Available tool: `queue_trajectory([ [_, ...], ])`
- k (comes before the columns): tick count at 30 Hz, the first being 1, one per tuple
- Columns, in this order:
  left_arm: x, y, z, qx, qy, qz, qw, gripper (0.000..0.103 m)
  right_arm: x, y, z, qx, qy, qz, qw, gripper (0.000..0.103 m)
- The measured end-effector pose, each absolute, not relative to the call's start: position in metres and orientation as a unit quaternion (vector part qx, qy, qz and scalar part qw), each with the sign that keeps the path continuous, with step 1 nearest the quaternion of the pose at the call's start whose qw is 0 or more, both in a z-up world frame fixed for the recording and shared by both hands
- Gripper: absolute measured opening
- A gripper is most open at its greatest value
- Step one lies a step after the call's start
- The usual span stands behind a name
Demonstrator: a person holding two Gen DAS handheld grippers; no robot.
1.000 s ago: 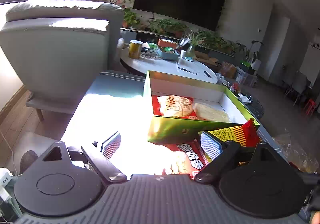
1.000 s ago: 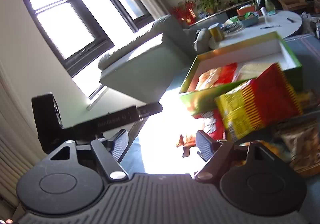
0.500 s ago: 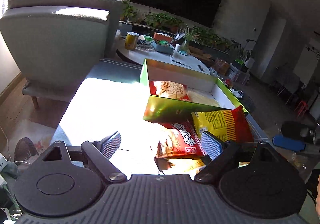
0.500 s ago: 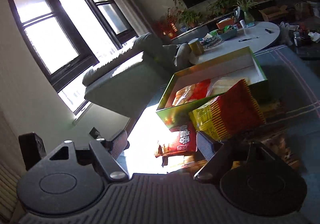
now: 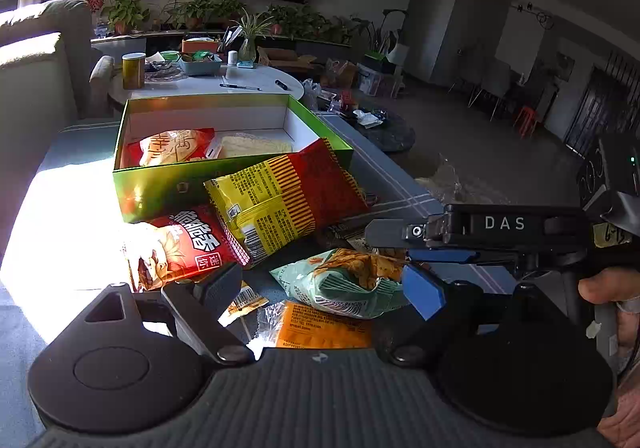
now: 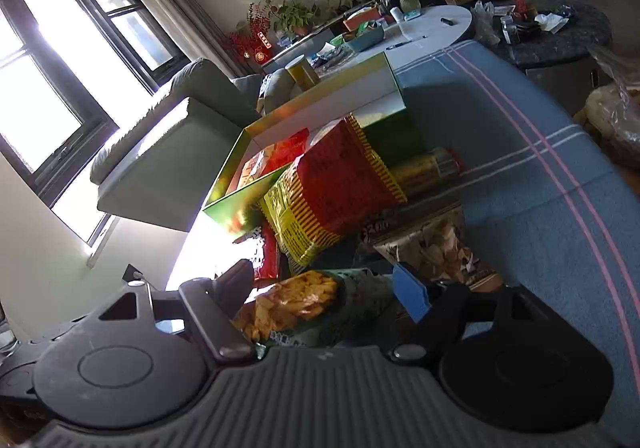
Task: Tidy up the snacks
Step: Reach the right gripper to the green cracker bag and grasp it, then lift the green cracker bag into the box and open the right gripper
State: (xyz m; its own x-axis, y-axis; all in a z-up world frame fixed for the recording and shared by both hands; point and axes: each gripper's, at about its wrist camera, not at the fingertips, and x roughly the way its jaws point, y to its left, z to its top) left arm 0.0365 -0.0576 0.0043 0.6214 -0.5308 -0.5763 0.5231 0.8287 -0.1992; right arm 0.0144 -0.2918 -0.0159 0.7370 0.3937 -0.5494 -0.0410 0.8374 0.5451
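Observation:
A green open box (image 5: pixel 168 184) on the blue cloth holds a red snack bag (image 5: pixel 168 146) and a pale one (image 5: pixel 256 144). A yellow-red bag (image 5: pixel 288 196) leans on its front wall, also in the right wrist view (image 6: pixel 332 192). A red bag (image 5: pixel 180 248), a mint-green chips bag (image 5: pixel 344 284) and an orange packet (image 5: pixel 324 328) lie in front. My left gripper (image 5: pixel 320 288) is open above the mint-green bag. My right gripper (image 6: pixel 324 284) is open with the mint-green bag (image 6: pixel 304 304) between its fingers; it also shows in the left wrist view (image 5: pixel 400 240).
A brown snack bag (image 6: pixel 432 248) and a gold tube (image 6: pixel 428 168) lie right of the pile. A grey armchair (image 6: pixel 168 152) stands left. A white round table (image 5: pixel 208 84) with clutter is behind the box. A clear bag (image 6: pixel 616 116) sits beyond the cloth's right edge.
Both grippers have come down and in toward the snack pile. The right gripper now straddles the mint-green chips bag, and it has entered the left wrist view from the right.

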Motion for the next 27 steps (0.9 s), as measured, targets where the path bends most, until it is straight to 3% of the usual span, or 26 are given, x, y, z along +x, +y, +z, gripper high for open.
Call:
queue_trajectory([
  [10, 0.055, -0.058, 0.003, -0.030, 0.342, -0.276, 0.898, 0.086, 0.012, -0.306, -0.037, 0.292, 0.379, 0.113, 0.871, 0.084],
  [18, 0.068, -0.065, -0.029, -0.042, 0.412, -0.296, 0.860, 0.086, 0.007, -0.310, -0.045, 0.338, 0.389, 0.147, 0.844, 0.065],
  [24, 0.060, -0.072, -0.035, -0.018, 0.415, -0.320, 0.852, 0.086, 0.009, -0.313, -0.050, 0.371, 0.400, 0.143, 0.826, 0.066],
  [27, 0.058, -0.079, -0.035, -0.004, 0.412, -0.324, 0.852, 0.086, 0.010, -0.308, -0.048, 0.364, 0.404, 0.140, 0.827, 0.073],
])
